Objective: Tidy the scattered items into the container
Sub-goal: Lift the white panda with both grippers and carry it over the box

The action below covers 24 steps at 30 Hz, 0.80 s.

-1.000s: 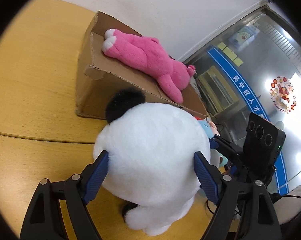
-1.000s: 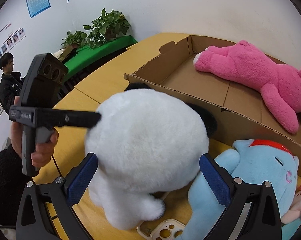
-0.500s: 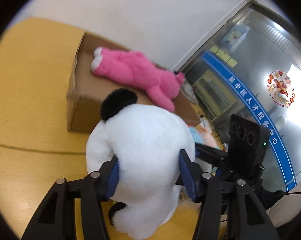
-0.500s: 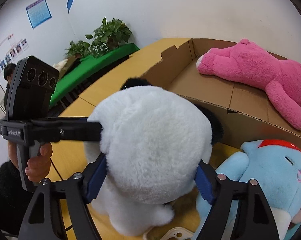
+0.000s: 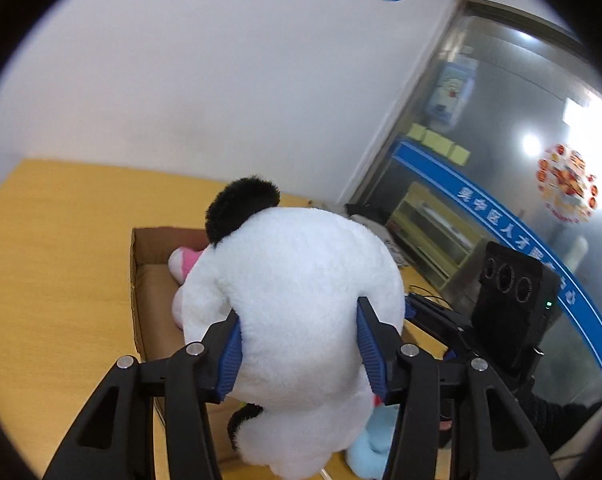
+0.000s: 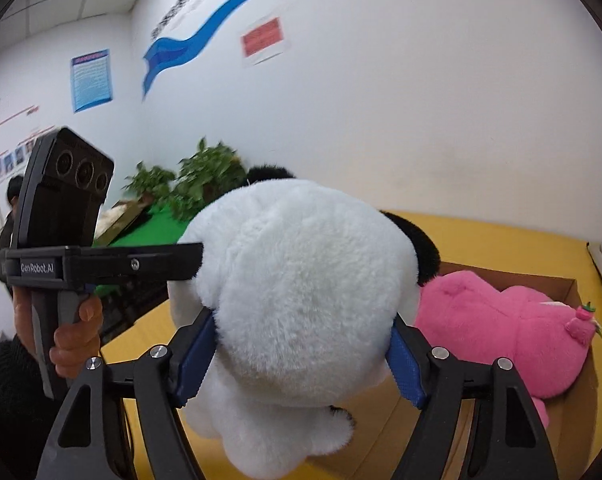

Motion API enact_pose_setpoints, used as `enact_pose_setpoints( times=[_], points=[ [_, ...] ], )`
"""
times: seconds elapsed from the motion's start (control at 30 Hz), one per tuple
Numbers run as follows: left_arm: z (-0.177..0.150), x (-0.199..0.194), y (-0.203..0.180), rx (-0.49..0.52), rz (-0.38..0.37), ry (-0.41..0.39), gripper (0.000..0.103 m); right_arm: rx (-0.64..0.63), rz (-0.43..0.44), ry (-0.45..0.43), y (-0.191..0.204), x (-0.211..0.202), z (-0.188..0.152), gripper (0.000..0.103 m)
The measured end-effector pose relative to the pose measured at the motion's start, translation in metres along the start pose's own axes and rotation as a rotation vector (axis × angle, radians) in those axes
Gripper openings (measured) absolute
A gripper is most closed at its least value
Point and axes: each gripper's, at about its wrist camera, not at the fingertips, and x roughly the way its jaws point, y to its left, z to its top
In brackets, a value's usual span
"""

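While clamped from two sides, panda point(image 5: 301, 304) held in the air above the table point(image 5: 53, 264), over the near edge of the box point(image 5: 137, 280). Left gripper point(image 5: 299, 354) pads pressed into the white plush; right gripper point(image 6: 299, 358) likewise, jaws of both lately closing. Box: brown cardboard, open-topped, on yellow table. Contents: one pink plush point(image 6: 501, 332), lying flat on the box floor. Outside box: blue plush point(image 5: 371, 448), on table below panda.
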Motion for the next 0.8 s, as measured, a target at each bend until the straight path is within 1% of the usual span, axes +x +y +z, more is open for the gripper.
enact_pose_setpoints(
  times=[0.07, 0.13, 0.2, 0.23, 0.27, 0.33, 0.4, 0.43, 0.5, 0.53, 0.6, 0.67, 0.7, 0.73, 0.77, 0.8],
  points=[
    [-0.005, 0.030, 0.023, -0.058, 0.027, 0.058, 0.050, 0.073, -0.032, 0.038, -0.014, 0.029, -0.008, 0.081],
    [-0.022, 0.058, 0.049, -0.134, 0.063, 0.124, 0.050, 0.159, -0.052, 0.125, -0.029, 0.062, -0.028, 0.080],
    [-0.042, 0.076, 0.074, -0.241, 0.094, 0.178, 0.051, 0.238, -0.062, 0.200, -0.039, 0.086, -0.049, 0.080],
    [-0.052, 0.079, 0.083, -0.278, 0.100, 0.187, 0.051, 0.265, -0.068, 0.236, -0.040, 0.096, -0.058, 0.080],
    [-0.058, 0.078, 0.089, -0.294, 0.094, 0.173, 0.052, 0.278, -0.068, 0.260, -0.039, 0.105, -0.065, 0.080],
    [-0.062, 0.073, 0.094, -0.313, 0.084, 0.149, 0.054, 0.246, -0.088, 0.248, -0.031, 0.109, -0.067, 0.081],
    [-0.060, 0.072, 0.094, -0.304, 0.104, 0.153, 0.055, 0.227, -0.109, 0.249, -0.026, 0.113, -0.064, 0.085],
    [-0.058, 0.073, 0.092, -0.294, 0.119, 0.155, 0.055, 0.222, -0.119, 0.251, -0.025, 0.114, -0.063, 0.086],
    [-0.056, 0.073, 0.086, -0.265, 0.155, 0.149, 0.056, 0.224, -0.137, 0.260, -0.025, 0.116, -0.064, 0.091],
    [-0.054, 0.070, 0.081, -0.253, 0.170, 0.141, 0.056, 0.231, -0.141, 0.269, -0.026, 0.115, -0.064, 0.091],
    [-0.053, 0.053, 0.075, -0.240, 0.183, 0.108, 0.054, 0.264, -0.118, 0.284, -0.035, 0.105, -0.064, 0.092],
    [-0.052, 0.038, 0.063, -0.208, 0.169, 0.093, 0.053, 0.284, -0.055, 0.299, -0.038, 0.082, -0.064, 0.092],
    [-0.053, 0.032, 0.056, -0.181, 0.149, 0.101, 0.053, 0.271, -0.018, 0.317, -0.033, 0.075, -0.066, 0.092],
    [-0.055, 0.028, 0.049, -0.157, 0.140, 0.117, 0.053, 0.241, 0.001, 0.335, -0.026, 0.071, -0.069, 0.092],
    [-0.058, 0.030, 0.044, -0.142, 0.143, 0.140, 0.053, 0.193, -0.014, 0.359, -0.018, 0.072, -0.072, 0.090],
    [-0.062, 0.036, 0.040, -0.124, 0.166, 0.178, 0.053, 0.159, -0.042, 0.383, -0.012, 0.075, -0.078, 0.086]
  ],
)
